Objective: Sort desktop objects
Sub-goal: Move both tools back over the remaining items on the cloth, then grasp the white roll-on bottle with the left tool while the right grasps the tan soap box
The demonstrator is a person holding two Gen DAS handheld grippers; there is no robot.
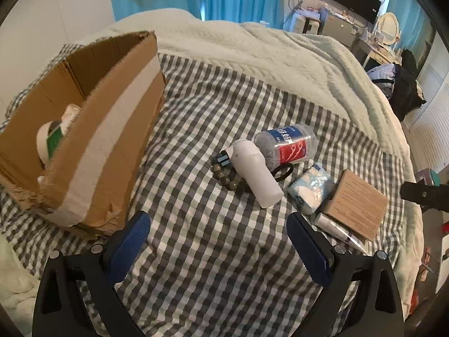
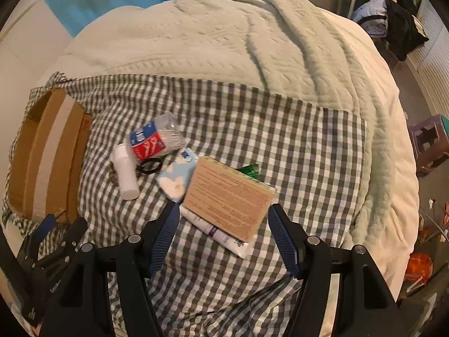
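Note:
On a checked cloth (image 1: 213,252) lie a white bottle (image 1: 256,174) (image 2: 125,174), a bead bracelet (image 1: 228,181), a clear jar with a red and blue label (image 1: 286,144) (image 2: 154,139), a black hair tie (image 1: 282,172) (image 2: 150,166), a blue tissue pack (image 1: 310,192) (image 2: 176,178), a tan box (image 1: 356,205) (image 2: 228,196) and a white tube (image 1: 334,226) (image 2: 216,230) under it. My left gripper (image 1: 219,224) is open, short of the bottle. My right gripper (image 2: 224,216) is open, its blue pads either side of the tan box's near corner, not pressing.
An open cardboard box (image 1: 92,151) (image 2: 50,154) stands at the left with a white and green container (image 1: 52,140) inside. A pale green blanket (image 1: 252,53) covers the bed beyond the cloth. A green packet (image 2: 248,170) peeks from behind the tan box. Furniture and floor clutter lie to the right.

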